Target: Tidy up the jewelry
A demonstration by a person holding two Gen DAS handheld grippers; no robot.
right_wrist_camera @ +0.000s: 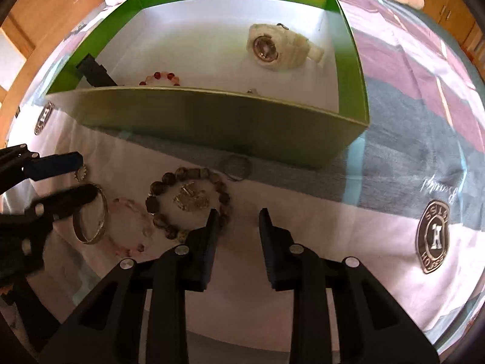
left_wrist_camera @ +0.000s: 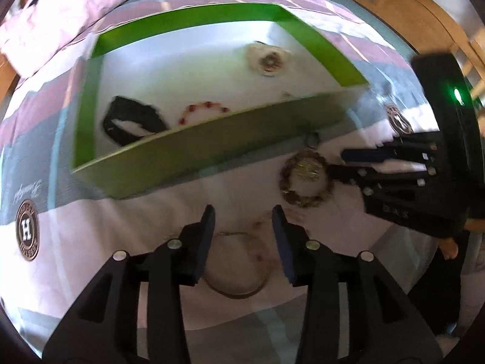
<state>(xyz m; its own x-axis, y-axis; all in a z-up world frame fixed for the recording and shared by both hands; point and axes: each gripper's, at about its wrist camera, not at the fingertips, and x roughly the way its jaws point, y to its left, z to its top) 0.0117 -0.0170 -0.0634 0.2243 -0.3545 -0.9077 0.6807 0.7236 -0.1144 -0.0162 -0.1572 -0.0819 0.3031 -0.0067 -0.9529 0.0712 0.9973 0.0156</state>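
A green box (left_wrist_camera: 212, 145) (right_wrist_camera: 212, 118) with a white inside holds a white watch (left_wrist_camera: 268, 59) (right_wrist_camera: 272, 47), a red bead bracelet (left_wrist_camera: 203, 109) (right_wrist_camera: 160, 77) and a black band (left_wrist_camera: 130, 121) (right_wrist_camera: 94, 71). In front of it on the bedspread lie a brown bead bracelet (left_wrist_camera: 295, 200) (right_wrist_camera: 157, 186) with small gold pieces (right_wrist_camera: 191, 198) inside it, a pale pink bead bracelet (right_wrist_camera: 148, 229) and a gold bangle (left_wrist_camera: 236, 294) (right_wrist_camera: 104, 215). My left gripper (left_wrist_camera: 243, 215) (right_wrist_camera: 81, 179) hangs open over the bangle and pink bracelet. My right gripper (right_wrist_camera: 239, 214) (left_wrist_camera: 341, 163) stands open at the brown bracelet's right edge, holding nothing.
A small metal ring (right_wrist_camera: 224, 166) (left_wrist_camera: 312, 139) lies against the box's front wall. The bedspread is patchwork with round logo badges (right_wrist_camera: 433, 236) (left_wrist_camera: 27, 230). A pink pillow (left_wrist_camera: 69, 15) lies behind the box, and wooden furniture (left_wrist_camera: 409, 6) stands beyond the bed.
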